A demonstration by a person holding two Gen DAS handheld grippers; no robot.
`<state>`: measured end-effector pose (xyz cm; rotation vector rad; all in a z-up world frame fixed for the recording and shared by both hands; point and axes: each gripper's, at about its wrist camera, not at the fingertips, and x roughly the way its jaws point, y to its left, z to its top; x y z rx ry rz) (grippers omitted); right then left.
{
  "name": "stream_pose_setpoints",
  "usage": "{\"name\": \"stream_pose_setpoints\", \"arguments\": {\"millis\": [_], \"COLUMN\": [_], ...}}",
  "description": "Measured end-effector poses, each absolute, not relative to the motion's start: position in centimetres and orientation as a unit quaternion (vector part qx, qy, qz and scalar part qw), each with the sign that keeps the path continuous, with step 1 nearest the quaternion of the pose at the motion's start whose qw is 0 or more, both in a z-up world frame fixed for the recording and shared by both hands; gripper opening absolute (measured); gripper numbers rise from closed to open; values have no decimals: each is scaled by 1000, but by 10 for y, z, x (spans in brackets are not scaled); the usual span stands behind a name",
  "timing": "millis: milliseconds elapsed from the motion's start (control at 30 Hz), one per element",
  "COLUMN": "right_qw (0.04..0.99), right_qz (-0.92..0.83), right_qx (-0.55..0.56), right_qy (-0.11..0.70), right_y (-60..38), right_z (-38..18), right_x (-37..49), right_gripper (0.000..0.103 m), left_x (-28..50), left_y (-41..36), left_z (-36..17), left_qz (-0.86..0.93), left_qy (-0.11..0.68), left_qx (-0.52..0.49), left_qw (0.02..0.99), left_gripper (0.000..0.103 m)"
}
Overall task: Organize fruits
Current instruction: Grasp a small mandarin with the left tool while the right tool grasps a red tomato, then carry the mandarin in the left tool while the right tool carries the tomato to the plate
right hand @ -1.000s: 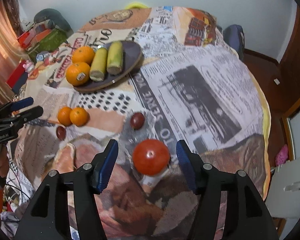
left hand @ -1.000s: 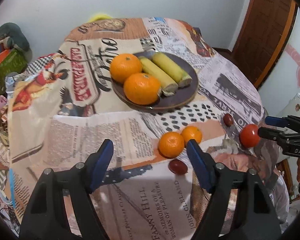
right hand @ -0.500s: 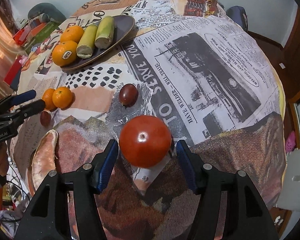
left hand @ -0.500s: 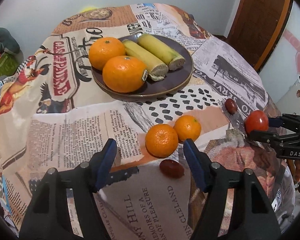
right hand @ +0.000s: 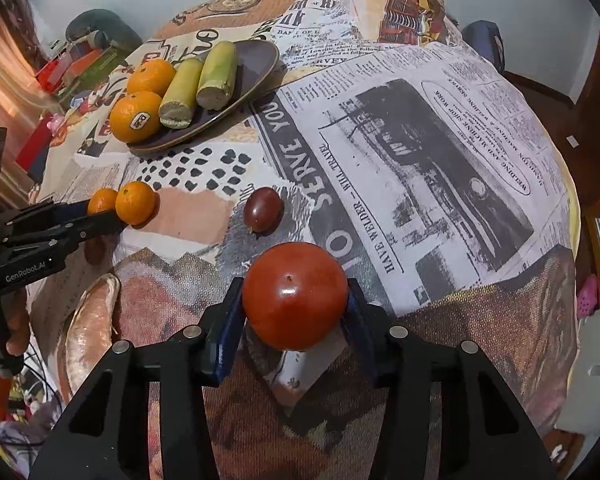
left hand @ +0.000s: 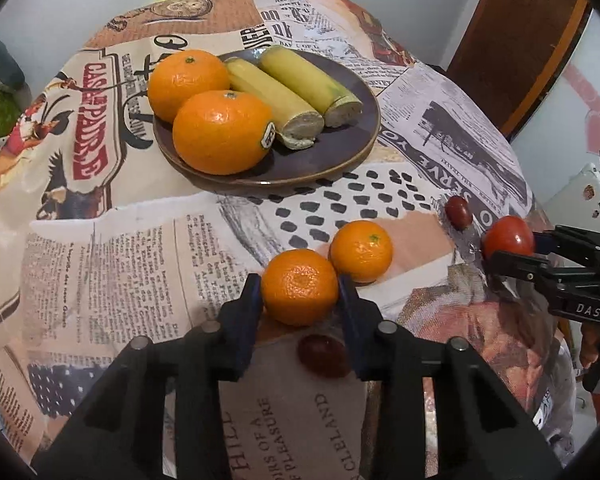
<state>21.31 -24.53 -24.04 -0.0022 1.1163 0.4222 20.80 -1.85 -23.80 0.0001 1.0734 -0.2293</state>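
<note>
My left gripper (left hand: 299,294) is shut on a small mandarin (left hand: 299,286) on the tablecloth, with a second mandarin (left hand: 361,250) touching it behind. A dark red grape (left hand: 323,356) lies just below, between the gripper arms. My right gripper (right hand: 295,312) is shut on a red tomato (right hand: 295,295); it also shows in the left wrist view (left hand: 508,237). Another grape (right hand: 262,208) lies ahead of the tomato. A dark plate (left hand: 340,148) at the back holds two large oranges (left hand: 222,132) and two banana pieces (left hand: 308,82).
The round table has a newspaper-print cloth (right hand: 420,160) that drops off at the right and near edges. Coloured clutter (right hand: 72,68) sits beyond the table at the left. A wooden door (left hand: 520,40) stands at the right.
My left gripper moved forward and closed on the nearer mandarin. My right gripper closed on the tomato. Both were open one second ago.
</note>
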Motion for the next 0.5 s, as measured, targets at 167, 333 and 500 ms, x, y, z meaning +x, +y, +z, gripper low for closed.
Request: {"name": "stream_pose_setpoints", "arguments": {"millis": [167, 333, 500], "right_qw": [835, 849, 860], "right_qz": [197, 196, 205], "right_qx": [1, -4, -6], "right_qy": [514, 491, 467], "right_y": [-244, -238, -228], "right_z": [-232, -216, -197], "right_x": [218, 224, 233], "right_gripper": [44, 44, 44], "left_x": [208, 210, 217], "left_y": [-17, -10, -2], "left_z": [-231, -212, -194], "left_qz": [-101, -89, -78], "left_qy": [501, 478, 456], "left_qx": [3, 5, -3], "left_qw": [859, 874, 886], "left_gripper": [37, 37, 37]}}
